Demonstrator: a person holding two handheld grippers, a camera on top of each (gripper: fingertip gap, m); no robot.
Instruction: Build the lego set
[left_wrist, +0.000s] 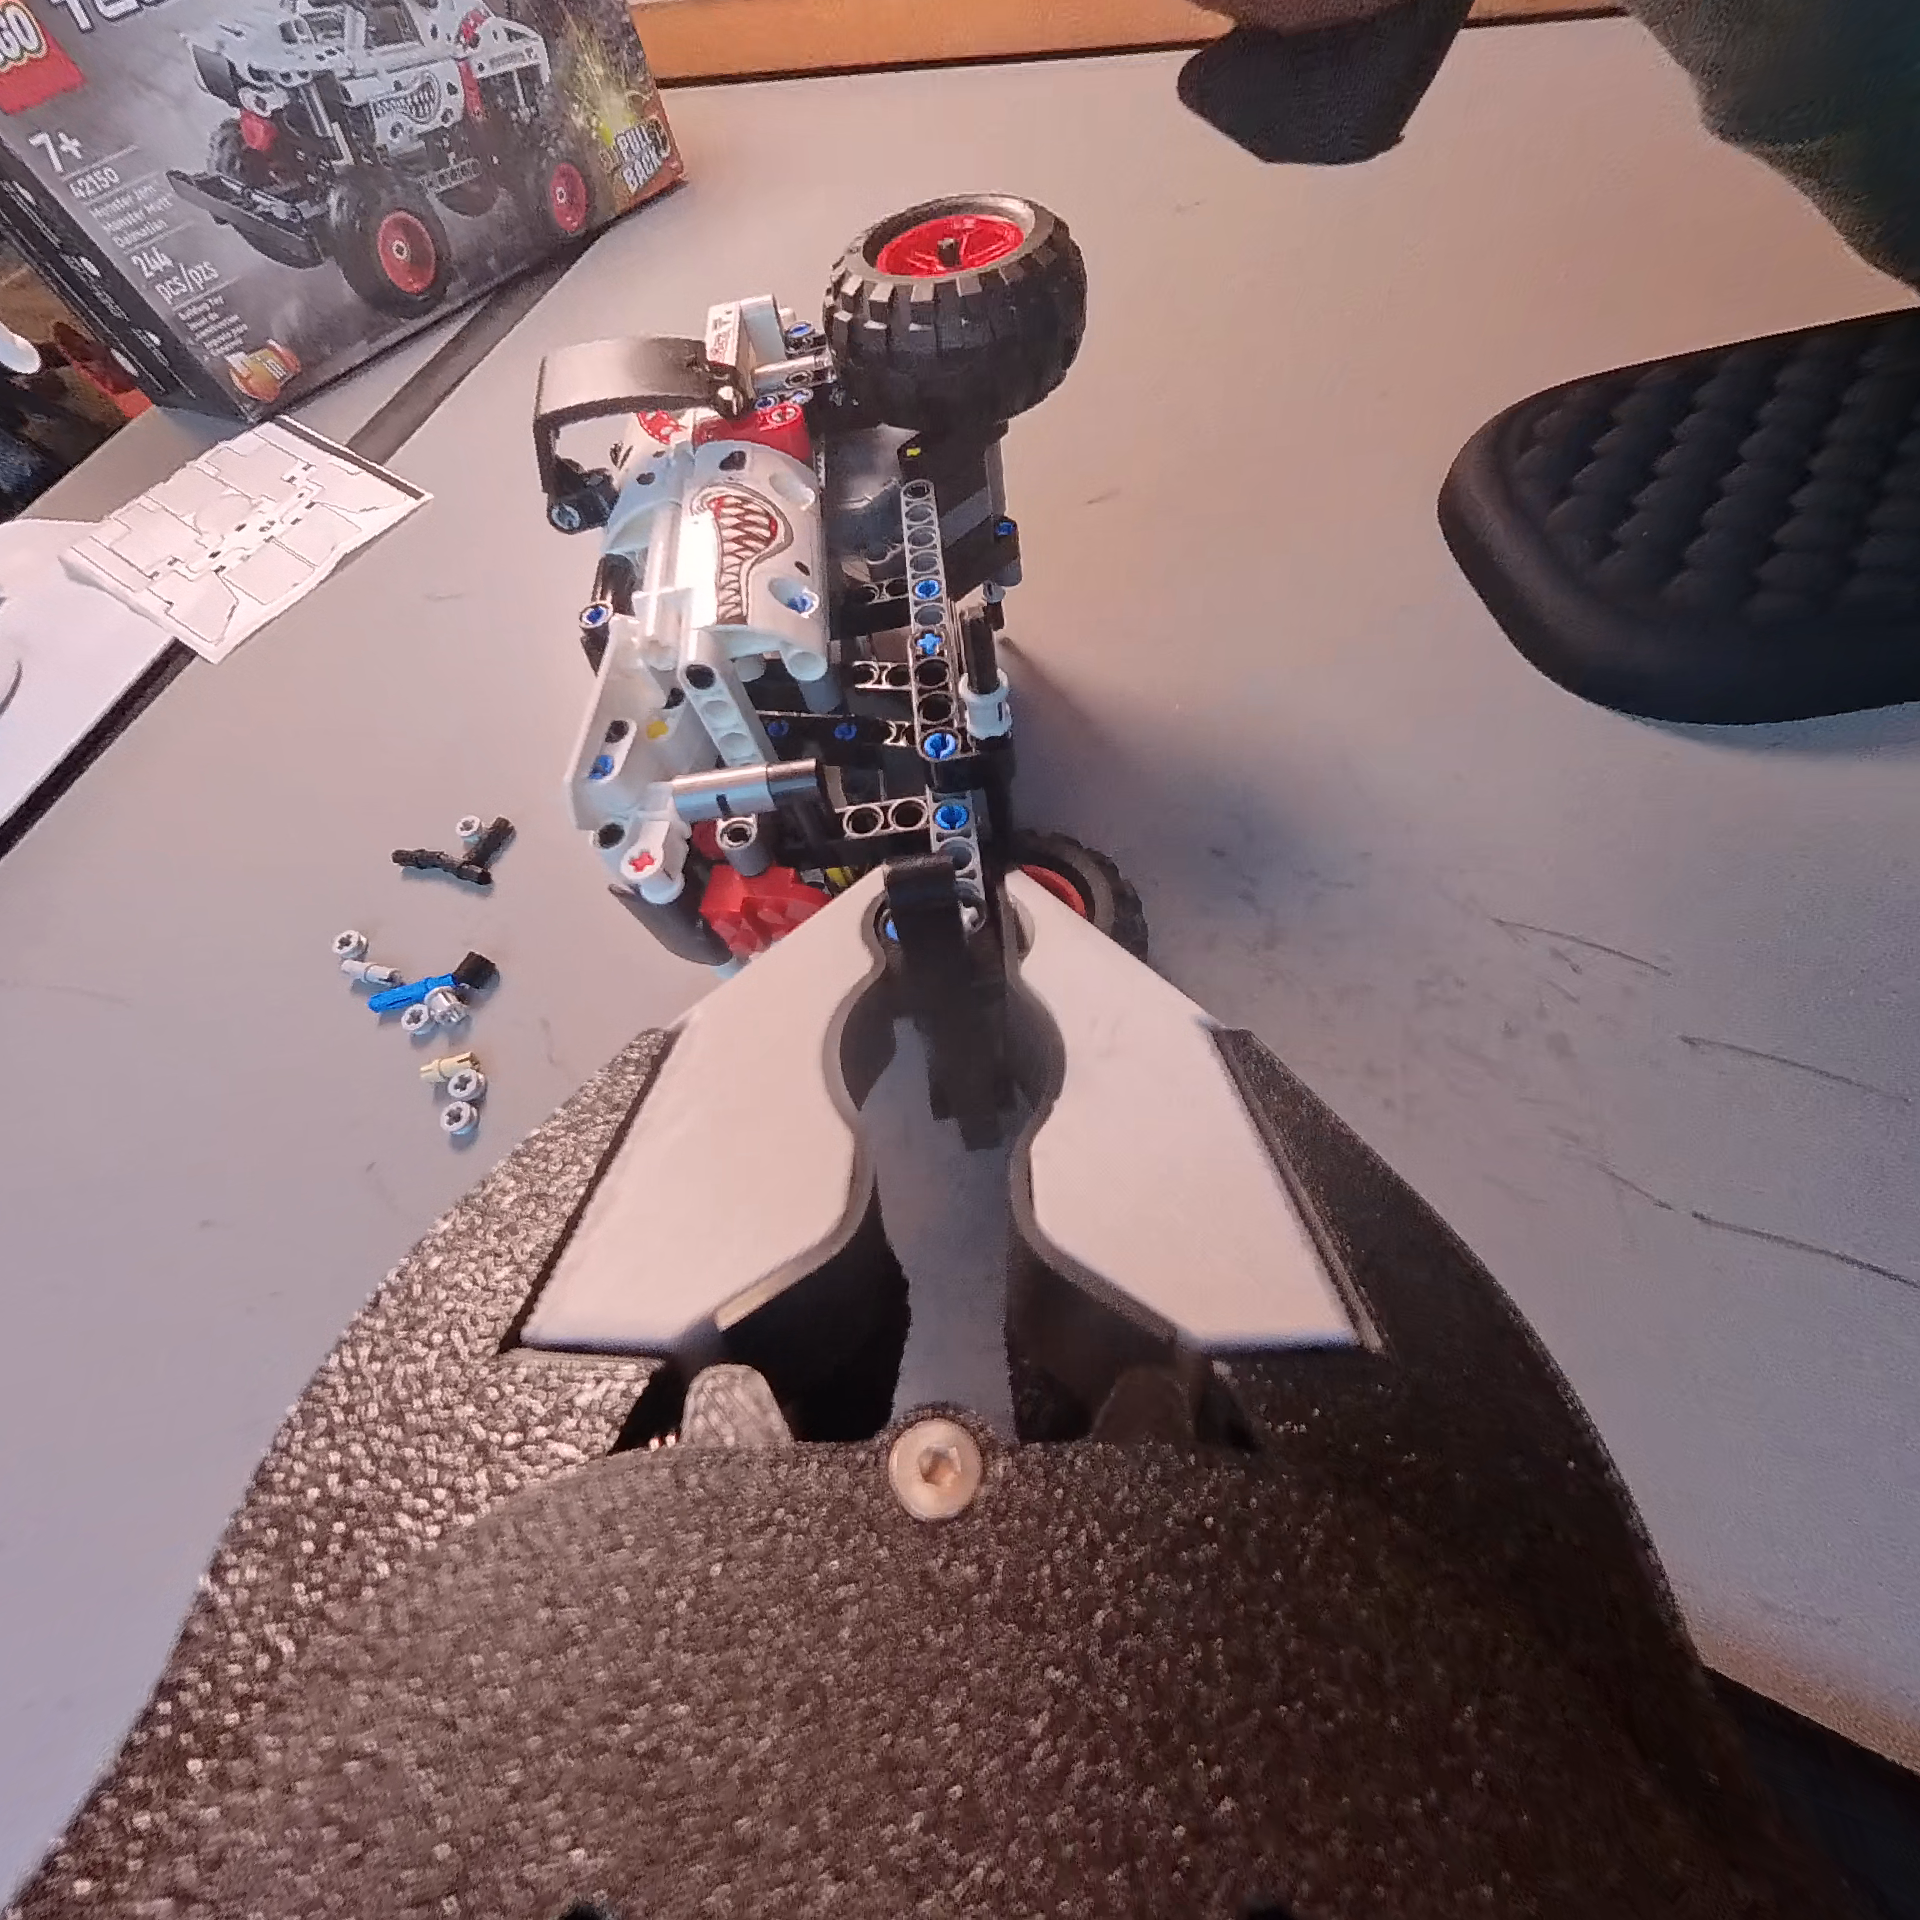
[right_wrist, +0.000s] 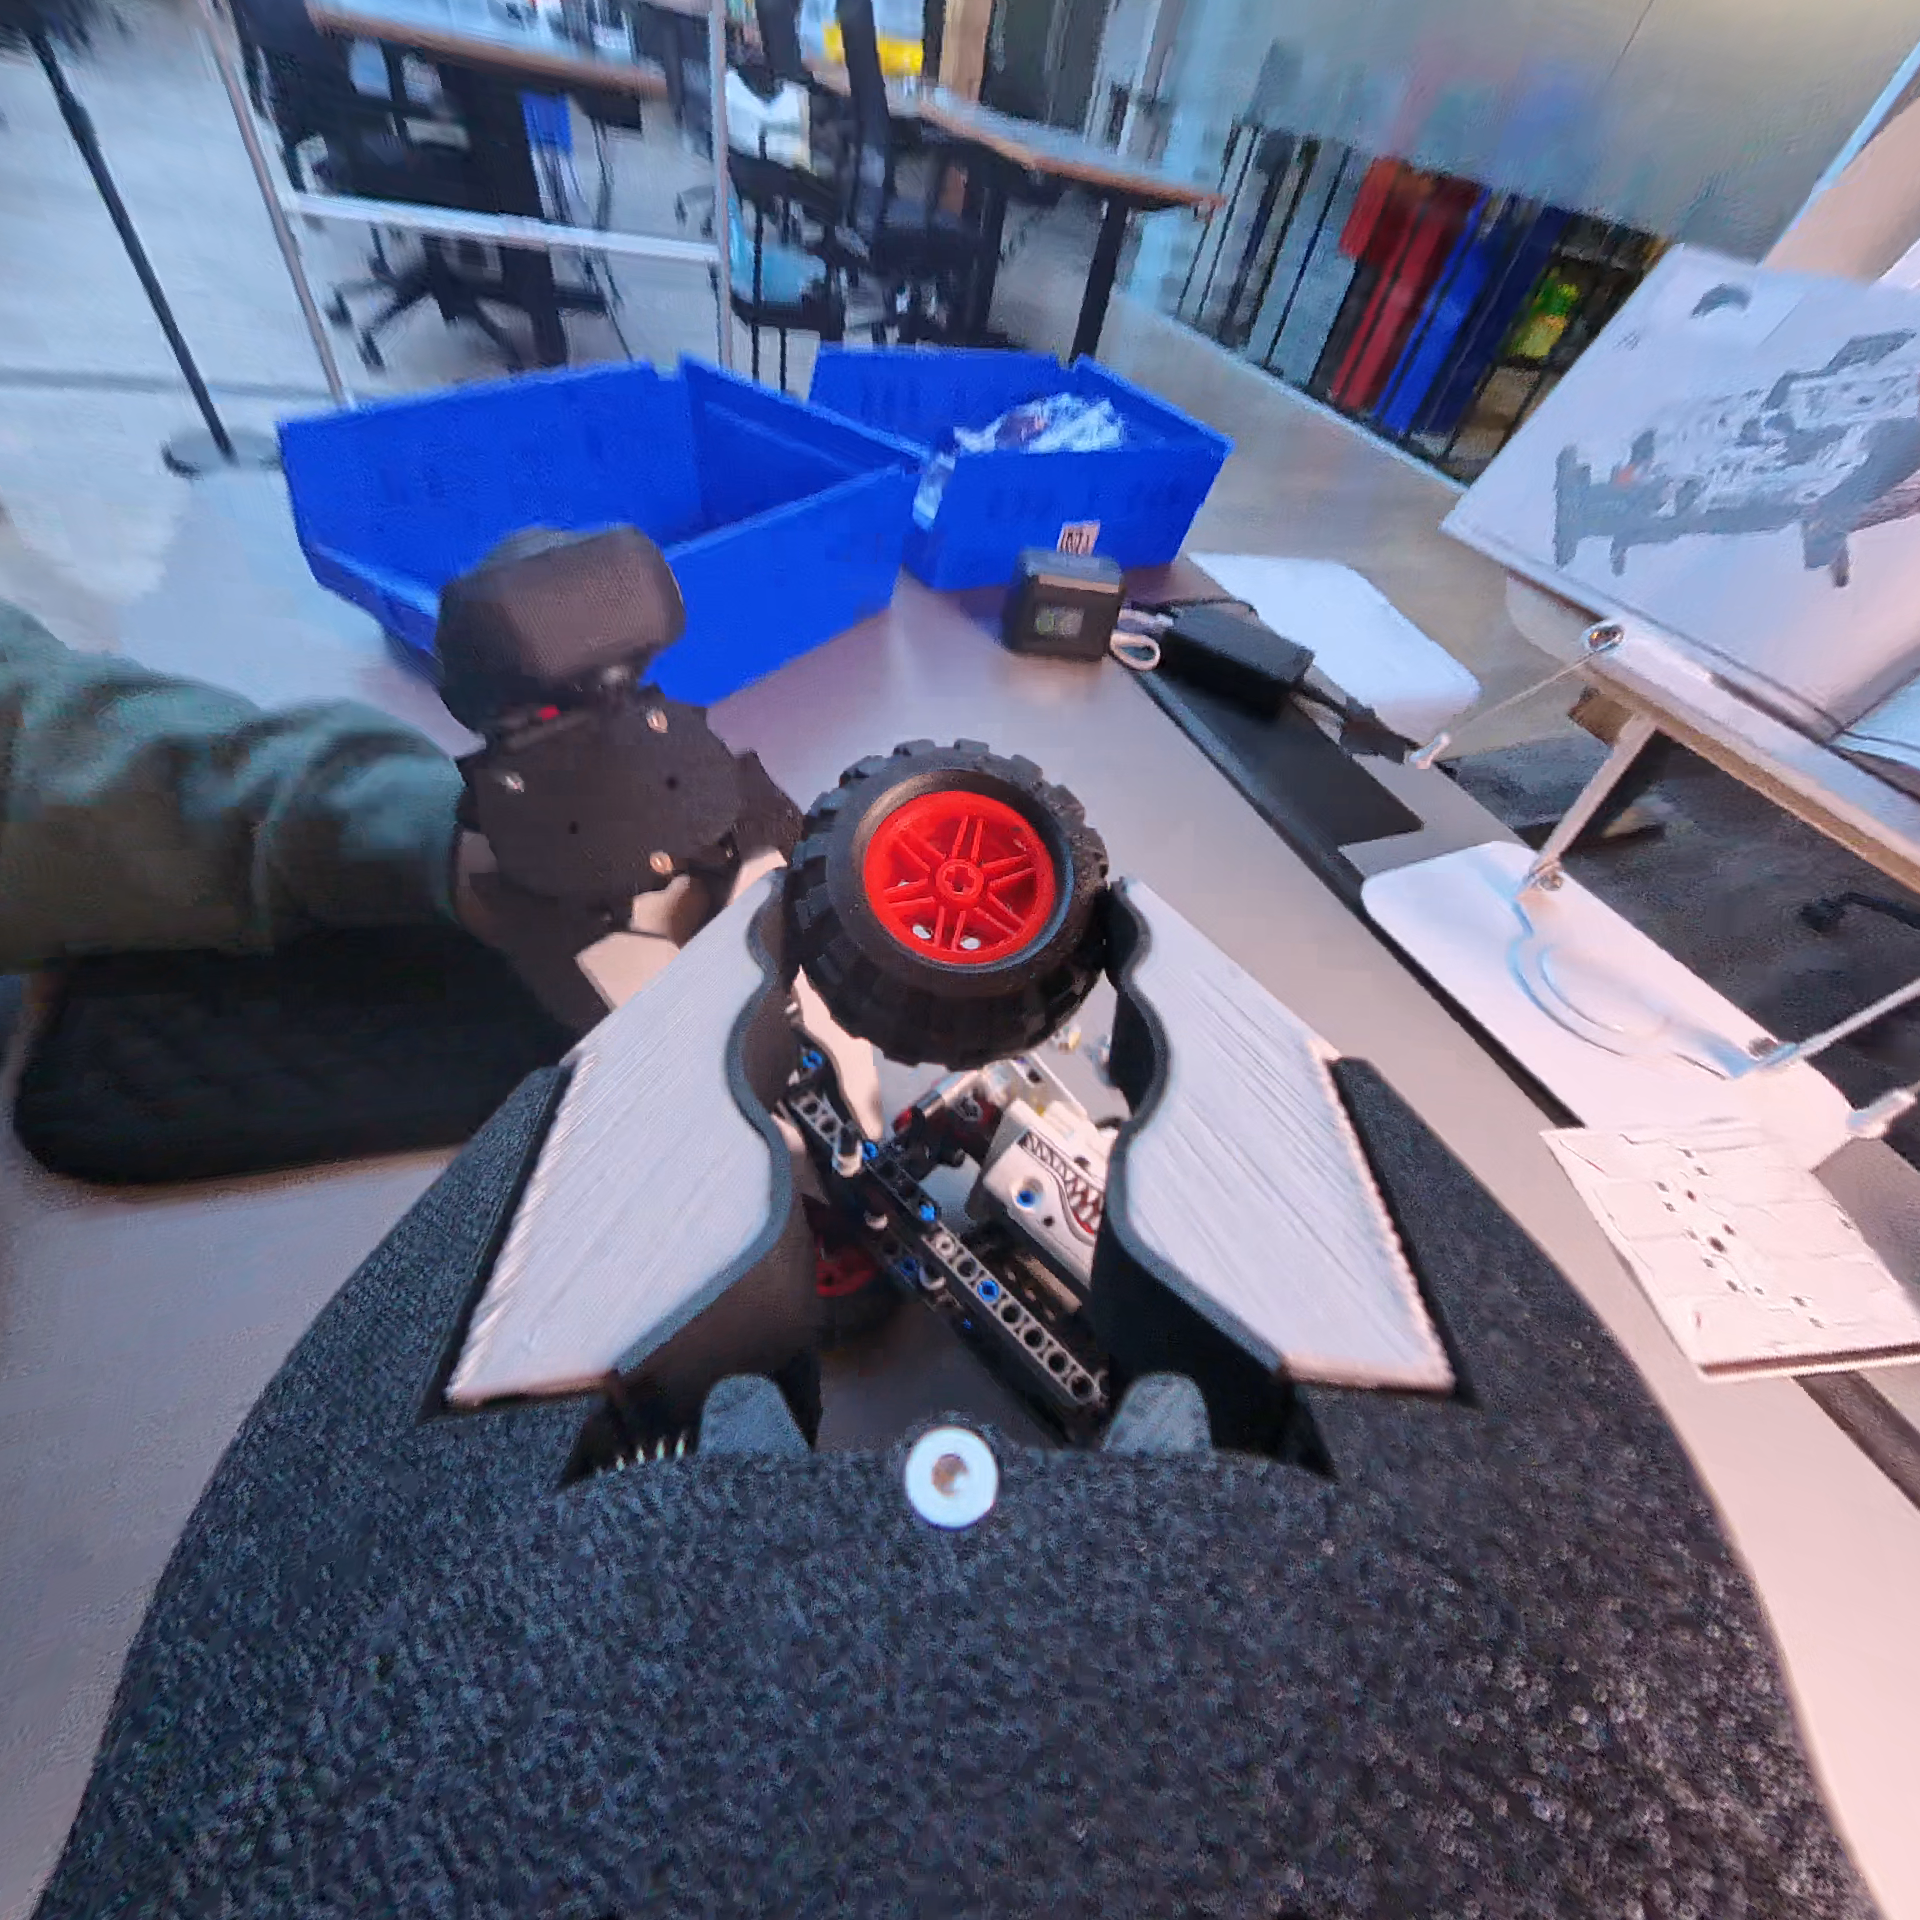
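The truck (left_wrist: 790, 623) lies on its side on the grey bench (left_wrist: 1351, 935), between the two grippers. The left gripper (left_wrist: 940, 914) has its jaws clenched on a black beam at the truck's near end, the beam running down the narrow gap between them. The right gripper (right_wrist: 951, 914) has its jaws spread around the raised wheel (right_wrist: 951, 899), the tyre sitting between the tips; whether they press on it I cannot tell, as the view is blurred. In the left wrist view the right gripper is cut off at the top edge, and a second wheel (left_wrist: 1081, 894) is mostly hidden behind the left jaws. The truck has a white body with a toothed-mouth print, a black and grey holed frame with blue pins, and black tyres on red hubs. Loose pins (left_wrist: 436, 997) lie just left of it, with a sheet (left_wrist: 244, 535) and the box (left_wrist: 312, 177) farther off. Two blue bins (right_wrist: 727, 520) stand at the back.
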